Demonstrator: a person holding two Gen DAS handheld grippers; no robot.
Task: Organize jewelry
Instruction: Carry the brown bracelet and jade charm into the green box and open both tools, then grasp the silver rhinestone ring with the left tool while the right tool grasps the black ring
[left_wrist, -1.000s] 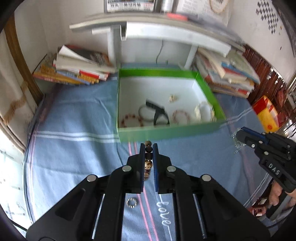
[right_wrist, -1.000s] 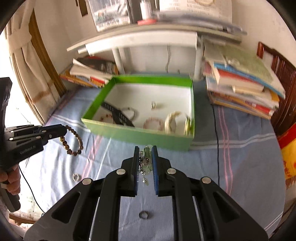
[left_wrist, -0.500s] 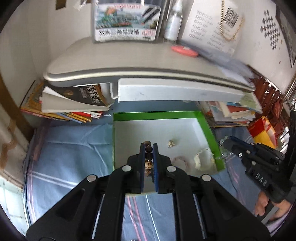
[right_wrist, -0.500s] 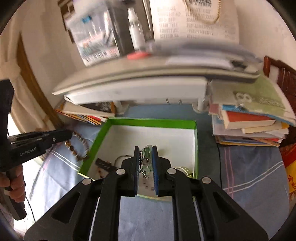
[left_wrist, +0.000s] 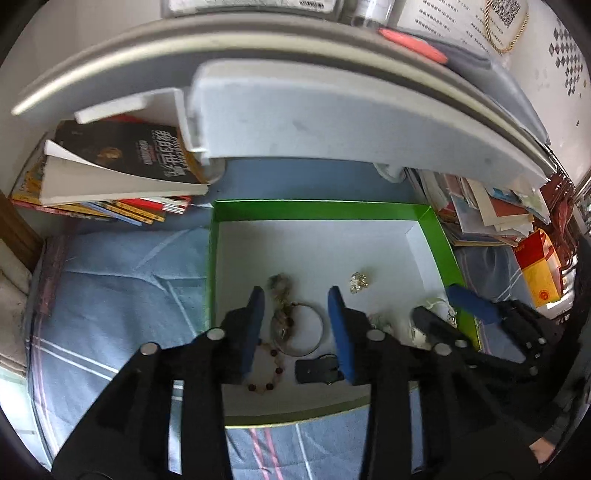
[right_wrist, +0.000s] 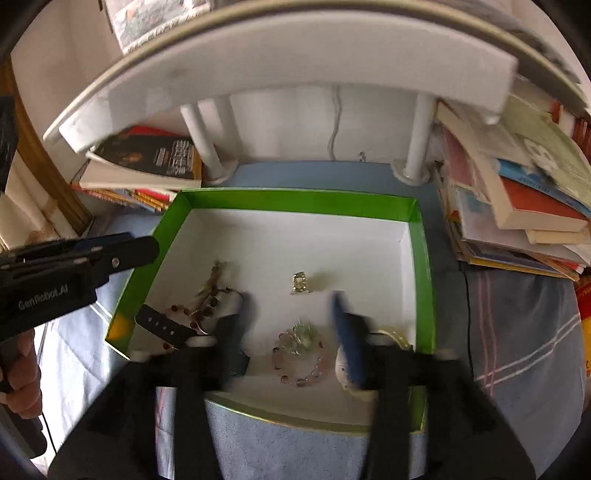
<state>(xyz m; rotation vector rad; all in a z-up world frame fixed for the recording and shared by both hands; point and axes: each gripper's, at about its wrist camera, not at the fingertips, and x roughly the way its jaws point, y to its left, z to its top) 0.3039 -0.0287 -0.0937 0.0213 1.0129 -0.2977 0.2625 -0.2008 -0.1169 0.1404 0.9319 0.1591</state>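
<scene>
Both grippers hover over the green box with its white floor. My left gripper has its jaws opening. The brown bead bracelet sits blurred between them, free of the pads, over a silver bangle. My right gripper is opening too. A small silver charm lies loose between its blurred fingers, above a pink crystal bracelet. A black watch strap and a gold ring also lie in the box. The left gripper shows at the box's left wall.
A white shelf overhangs the box's far side. Book stacks stand at the left and right. Blue striped cloth covers the table. A red and yellow packet lies far right.
Both grippers moved forward from the cloth to over the box. Both sets of jaws went from shut to apart, and the bead bracelet and the charm left the pads.
</scene>
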